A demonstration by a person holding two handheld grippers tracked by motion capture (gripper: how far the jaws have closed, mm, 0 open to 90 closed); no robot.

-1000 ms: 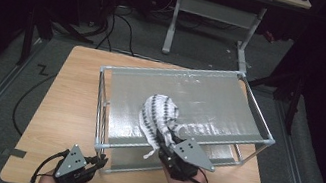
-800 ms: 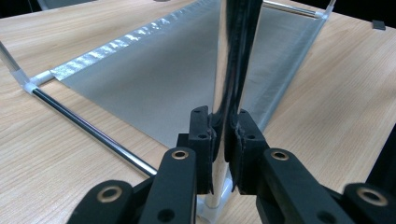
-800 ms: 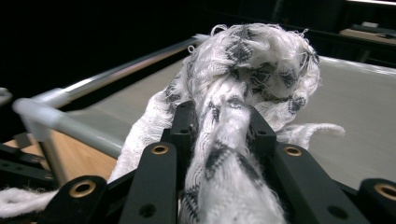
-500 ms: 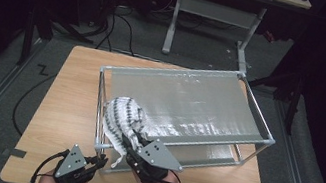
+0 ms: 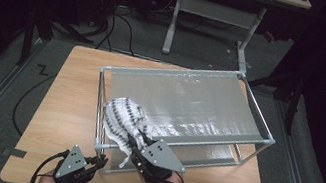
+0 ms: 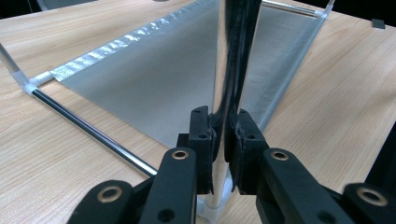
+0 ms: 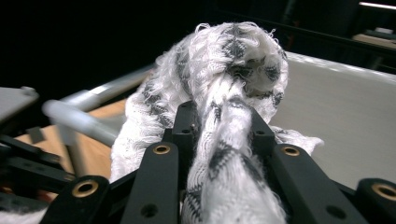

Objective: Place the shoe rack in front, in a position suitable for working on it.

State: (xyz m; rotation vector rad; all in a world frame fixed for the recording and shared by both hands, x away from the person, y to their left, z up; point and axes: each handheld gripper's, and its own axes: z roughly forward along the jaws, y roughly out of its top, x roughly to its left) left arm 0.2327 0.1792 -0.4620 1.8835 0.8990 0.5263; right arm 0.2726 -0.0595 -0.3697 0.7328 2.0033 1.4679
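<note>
A black-and-white knitted cloth point(image 5: 122, 117) hangs bunched over the front-left edge of a metal rack point(image 5: 251, 99) with a sloping grey sheet point(image 5: 184, 100). My right gripper point(image 5: 135, 144) is shut on the cloth, which in the right gripper view bulges up between the jaws as a thick fold point(image 7: 233, 56). My left gripper point(image 5: 100, 160) is at the rack's front-left corner, shut on the upright post point(image 5: 99, 111). In the left gripper view the shiny post point(image 6: 231, 46) runs up between the closed pads point(image 6: 203, 140), and the grey sheet point(image 6: 163, 74) spreads behind it.
The rack stands on a wooden table point(image 5: 62, 104) and has a lower grey shelf point(image 5: 210, 156). A rack bar point(image 7: 79, 119) shows blurred to the left of the cloth. Cables point(image 5: 111, 26) and a desk frame point(image 5: 206, 8) are on the dark floor beyond.
My right gripper has carried the cloth leftwards along the rack's front, from near the middle to the front-left corner. The left gripper has stayed on the post.
</note>
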